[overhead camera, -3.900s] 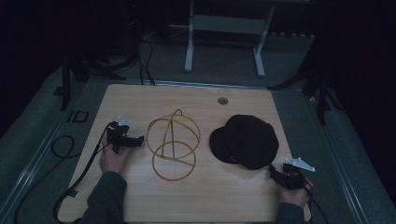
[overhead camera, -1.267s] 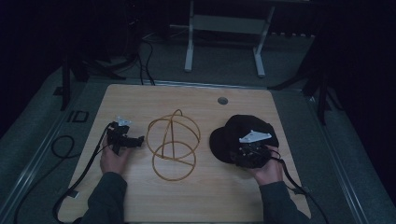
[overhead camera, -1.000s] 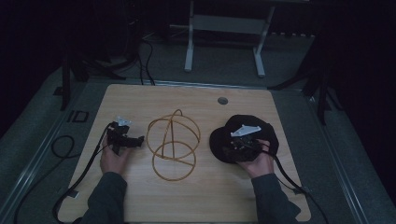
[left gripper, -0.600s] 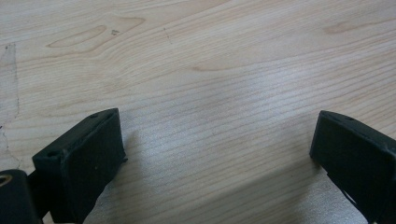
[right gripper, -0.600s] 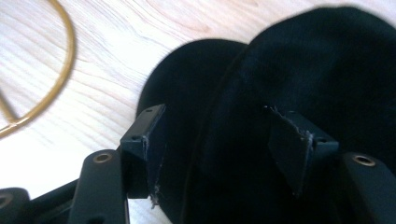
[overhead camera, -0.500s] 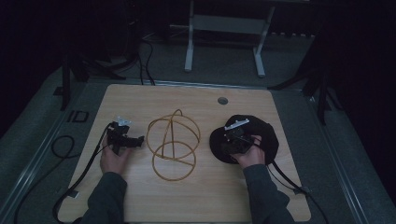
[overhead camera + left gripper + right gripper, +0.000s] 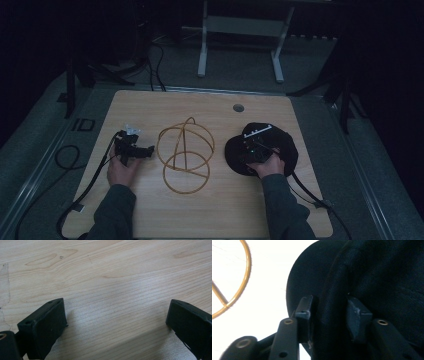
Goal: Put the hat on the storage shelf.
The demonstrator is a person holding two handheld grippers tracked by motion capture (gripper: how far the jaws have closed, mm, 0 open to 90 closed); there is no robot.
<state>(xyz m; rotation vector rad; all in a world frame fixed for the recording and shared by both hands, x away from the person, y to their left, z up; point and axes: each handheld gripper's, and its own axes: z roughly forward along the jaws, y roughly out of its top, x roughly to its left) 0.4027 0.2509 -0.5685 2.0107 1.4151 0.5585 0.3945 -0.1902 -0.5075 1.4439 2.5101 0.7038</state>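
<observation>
High view: a pale wooden table (image 7: 210, 210) with visible grain carries a black cloth hat (image 7: 287, 150) near its right edge, its brim round and flat. At the middle stands a stand of thin golden wire hoops (image 7: 185, 155), one ring lying flat, others arching above it. The right gripper (image 7: 252, 150) sits on the hat's left part; the left gripper (image 7: 142, 151) rests near the left edge, well apart from the hoops.

Left gripper view: two blocky matt black jaws stand spread wide over bare wood, nothing between them.

Right gripper view: the jaws have just been closing, and a fold of the hat's (image 7: 374, 277) coarse woven fabric lies between them, pinched where crown meets brim. A curve of the golden hoop (image 7: 242, 282) shows at the upper left.
</observation>
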